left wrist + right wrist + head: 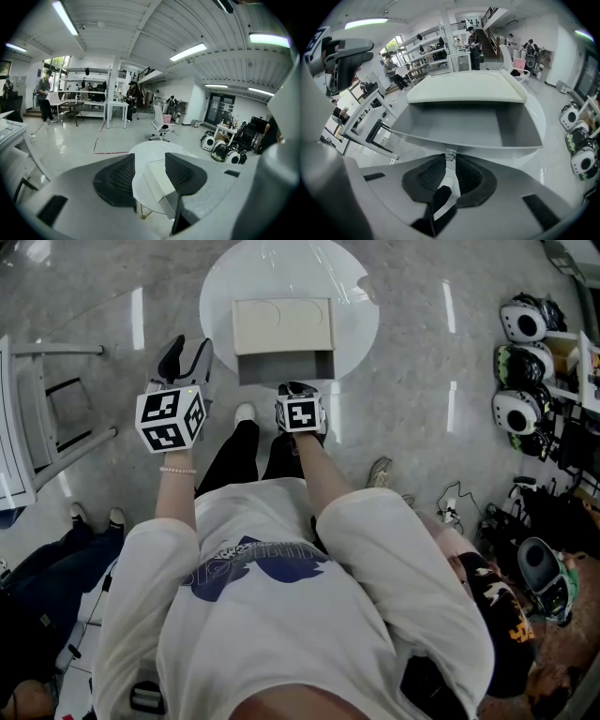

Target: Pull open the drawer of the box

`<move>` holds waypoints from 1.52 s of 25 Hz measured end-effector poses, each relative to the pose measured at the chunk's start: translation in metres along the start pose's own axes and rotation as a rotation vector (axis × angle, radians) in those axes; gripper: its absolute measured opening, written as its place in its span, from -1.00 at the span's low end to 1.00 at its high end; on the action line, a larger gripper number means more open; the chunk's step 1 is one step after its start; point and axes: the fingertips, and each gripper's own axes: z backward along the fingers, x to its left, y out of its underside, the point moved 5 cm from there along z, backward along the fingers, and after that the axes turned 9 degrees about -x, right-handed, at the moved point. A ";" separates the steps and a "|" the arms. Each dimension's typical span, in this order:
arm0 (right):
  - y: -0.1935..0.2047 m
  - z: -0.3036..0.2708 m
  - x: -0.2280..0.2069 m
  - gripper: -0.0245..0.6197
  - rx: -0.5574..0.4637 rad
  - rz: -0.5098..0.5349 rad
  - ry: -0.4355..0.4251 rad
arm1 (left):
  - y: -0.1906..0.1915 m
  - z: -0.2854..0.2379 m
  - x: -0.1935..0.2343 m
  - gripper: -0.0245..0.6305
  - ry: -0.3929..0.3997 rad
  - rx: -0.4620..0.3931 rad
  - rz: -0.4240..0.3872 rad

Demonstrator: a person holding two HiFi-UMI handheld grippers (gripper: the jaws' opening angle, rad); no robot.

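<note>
Glossy grey floor [412, 352] surrounds a round white table [220, 287], seen from above over a person's shoulders. On the table sits a cream box [281, 326], and its grey drawer [286, 367] stands out from the box toward the person, past the table's near edge.

The right gripper [298, 390] is at the middle of the drawer's front. In the right gripper view its two dark ribbed jaws are pressed close together on a small metal knob [450, 154] on the drawer front. Only a thin slit shows between them. Beyond the knob lie the drawer's grey inside and the box's pale top.

The left gripper [187, 352] is held in the air to the left of the box, apart from it and from the table. In the left gripper view its jaws stand apart with nothing gripped. The table and box show beyond, through the gap between them.

A marker cube [172, 418] sits on the left gripper.
</note>
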 end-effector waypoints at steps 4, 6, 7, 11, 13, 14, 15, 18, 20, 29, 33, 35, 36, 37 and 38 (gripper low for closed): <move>0.001 0.001 0.001 -0.73 -0.004 -0.002 0.000 | 0.002 0.005 0.001 -0.36 0.000 0.003 0.001; 0.001 0.001 0.001 -0.73 -0.009 -0.007 0.003 | 0.003 0.006 0.003 -0.36 -0.001 0.004 0.001; 0.001 0.000 0.001 -0.73 -0.010 -0.009 0.004 | 0.003 0.006 0.003 -0.36 -0.002 0.004 0.001; 0.002 0.000 0.000 -0.67 -0.011 -0.039 0.011 | 0.003 0.006 0.003 -0.36 -0.003 0.002 0.000; 0.003 0.003 -0.002 -0.56 -0.009 -0.078 0.000 | 0.002 0.007 0.003 -0.36 -0.005 -0.001 0.000; 0.002 0.006 -0.004 -0.53 -0.011 -0.091 -0.008 | 0.001 0.008 0.002 -0.36 -0.006 -0.003 0.000; 0.002 0.010 -0.006 -0.51 -0.013 -0.096 -0.014 | 0.001 0.009 0.001 -0.36 -0.007 -0.005 0.001; -0.006 0.034 -0.021 -0.50 -0.044 -0.090 -0.027 | -0.004 0.015 -0.006 -0.36 -0.011 -0.021 0.005; -0.020 0.056 -0.038 -0.50 -0.102 -0.094 -0.025 | -0.010 0.021 -0.012 -0.36 -0.015 -0.044 0.007; -0.165 0.222 -0.104 -0.68 -0.691 0.004 0.036 | -0.065 0.050 -0.085 -0.36 -0.022 -0.241 0.006; -0.202 0.288 -0.105 -0.79 -0.904 0.051 -0.014 | -0.098 0.062 -0.135 -0.36 -0.002 -0.340 -0.061; -0.212 0.312 -0.100 -0.85 -0.973 0.104 -0.039 | -0.113 0.068 -0.156 -0.37 -0.002 -0.386 -0.085; -0.217 0.322 -0.098 -0.89 -0.999 0.136 -0.049 | -0.119 0.071 -0.165 -0.41 -0.005 -0.405 -0.098; -0.220 0.330 -0.095 -0.90 -1.022 0.167 -0.059 | -0.125 0.075 -0.173 -0.43 -0.009 -0.423 -0.111; -0.223 0.337 -0.092 -0.91 -1.042 0.196 -0.071 | -0.130 0.078 -0.180 -0.51 -0.016 -0.442 -0.123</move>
